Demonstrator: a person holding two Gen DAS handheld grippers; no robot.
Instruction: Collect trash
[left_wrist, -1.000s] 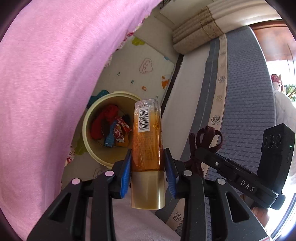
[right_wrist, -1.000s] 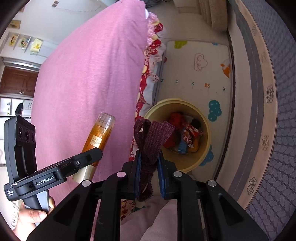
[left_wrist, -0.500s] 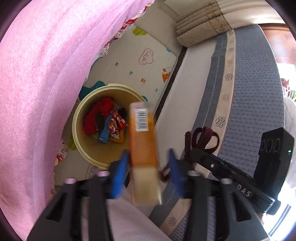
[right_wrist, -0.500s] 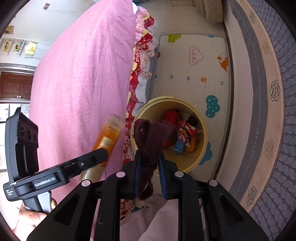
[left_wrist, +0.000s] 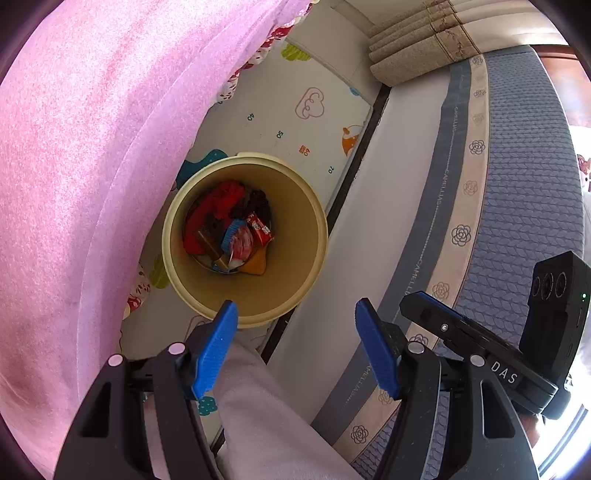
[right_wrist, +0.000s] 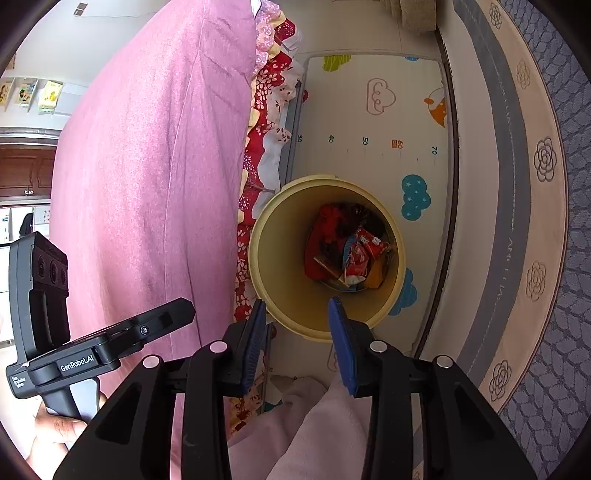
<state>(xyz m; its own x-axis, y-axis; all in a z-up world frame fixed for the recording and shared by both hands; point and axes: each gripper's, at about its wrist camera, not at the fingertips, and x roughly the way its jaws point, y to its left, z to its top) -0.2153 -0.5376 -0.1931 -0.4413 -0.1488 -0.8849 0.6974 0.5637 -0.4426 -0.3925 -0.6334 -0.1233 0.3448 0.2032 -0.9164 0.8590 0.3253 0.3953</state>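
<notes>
A cream round trash bin (left_wrist: 295, 221) stands on the play mat between the pink bed and the grey mattress; it also shows in the right wrist view (right_wrist: 266, 266). Inside lie red wrappers (left_wrist: 260, 229), a red cloth (left_wrist: 221, 199), the amber bottle (left_wrist: 208, 245) and dark pieces. My left gripper (left_wrist: 295, 347) is open and empty, above the bin's near rim. My right gripper (right_wrist: 297, 343) is open and empty, also above the near rim. The dark red knit piece is not clearly told apart among the bin's contents.
A pink bedspread (left_wrist: 74, 184) hangs on the left. A grey patterned mattress (left_wrist: 517, 184) lies on the right. The cartoon play mat (right_wrist: 369, 122) covers the floor beyond the bin. Folded beige curtains (left_wrist: 417, 55) lie at the back. Pale pink clothing (right_wrist: 314, 424) is under the grippers.
Both grippers opened. The amber bottle dropped from the left gripper into the bin, and the dark red knit piece left the right gripper. Both grippers moved over the bin.
</notes>
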